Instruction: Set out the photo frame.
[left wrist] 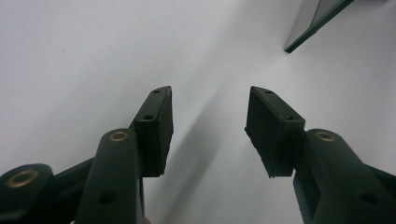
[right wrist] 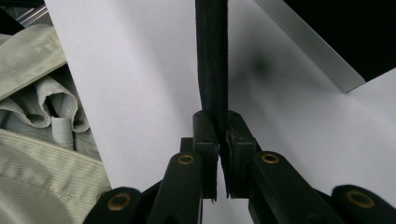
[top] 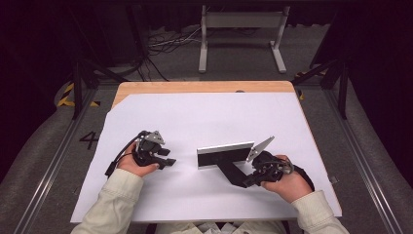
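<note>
In the high view, a wooden table (top: 204, 87) carried a large white sheet (top: 209, 117) over most of its top. The left gripper (top: 168, 162) lay low on the sheet in the person's left hand (top: 134, 165), its jaws pointing toward the other gripper, nothing between them. A little way ahead of those jaws stood a silver-framed flat panel with a black face (top: 225, 155), propped on edge on the sheet. A black strap-like stand (top: 231, 171) ran from the panel's lower edge back to the right gripper (top: 248, 181), which the right hand (top: 287, 183) held just behind and to the side of the panel. Cream sleeves (top: 114, 204) covered both forearms.

In the left gripper view, the two black jaws stood well apart, released, with bare white sheet (left wrist: 93, 56) between and beyond them. Far ahead and off to one side, a corner of the panel (left wrist: 315, 23) showed, clear of the jaws.

In the right gripper view, the jaws were clenched on the black strap (right wrist: 212, 60), which rose straight ahead from between the pads. The panel's silver edge and dark face (right wrist: 322, 42) lay ahead to one side, above the sheet. On the other side, folds of the cream garment (right wrist: 32, 130) sat beside the sheet's edge.
</note>
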The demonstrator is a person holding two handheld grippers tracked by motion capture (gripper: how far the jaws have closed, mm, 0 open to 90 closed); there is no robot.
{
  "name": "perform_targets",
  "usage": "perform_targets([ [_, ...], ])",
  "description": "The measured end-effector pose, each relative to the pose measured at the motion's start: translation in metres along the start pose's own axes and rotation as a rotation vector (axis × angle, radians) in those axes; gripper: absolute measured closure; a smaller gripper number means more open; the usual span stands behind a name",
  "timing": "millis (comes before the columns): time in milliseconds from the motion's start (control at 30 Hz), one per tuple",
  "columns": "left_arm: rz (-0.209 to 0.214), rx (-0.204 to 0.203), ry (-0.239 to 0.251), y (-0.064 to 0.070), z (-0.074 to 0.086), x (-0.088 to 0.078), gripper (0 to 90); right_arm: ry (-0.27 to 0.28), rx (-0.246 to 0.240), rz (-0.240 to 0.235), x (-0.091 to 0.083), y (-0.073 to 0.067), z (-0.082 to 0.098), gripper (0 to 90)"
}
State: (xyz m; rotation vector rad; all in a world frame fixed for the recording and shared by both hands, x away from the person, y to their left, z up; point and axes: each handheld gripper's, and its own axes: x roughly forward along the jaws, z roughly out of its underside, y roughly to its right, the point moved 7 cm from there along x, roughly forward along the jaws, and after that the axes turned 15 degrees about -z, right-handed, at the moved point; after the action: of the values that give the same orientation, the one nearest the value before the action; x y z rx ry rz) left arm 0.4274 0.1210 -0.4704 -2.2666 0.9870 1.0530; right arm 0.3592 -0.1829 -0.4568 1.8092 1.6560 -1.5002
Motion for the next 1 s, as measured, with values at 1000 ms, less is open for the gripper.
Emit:
perform_targets([
  [1000,0.005,0.008,0.0,0.003,-0.001,0.001,51.7,0.014,0.011,0.028,-0.011,-0.004,0.001,81.0],
])
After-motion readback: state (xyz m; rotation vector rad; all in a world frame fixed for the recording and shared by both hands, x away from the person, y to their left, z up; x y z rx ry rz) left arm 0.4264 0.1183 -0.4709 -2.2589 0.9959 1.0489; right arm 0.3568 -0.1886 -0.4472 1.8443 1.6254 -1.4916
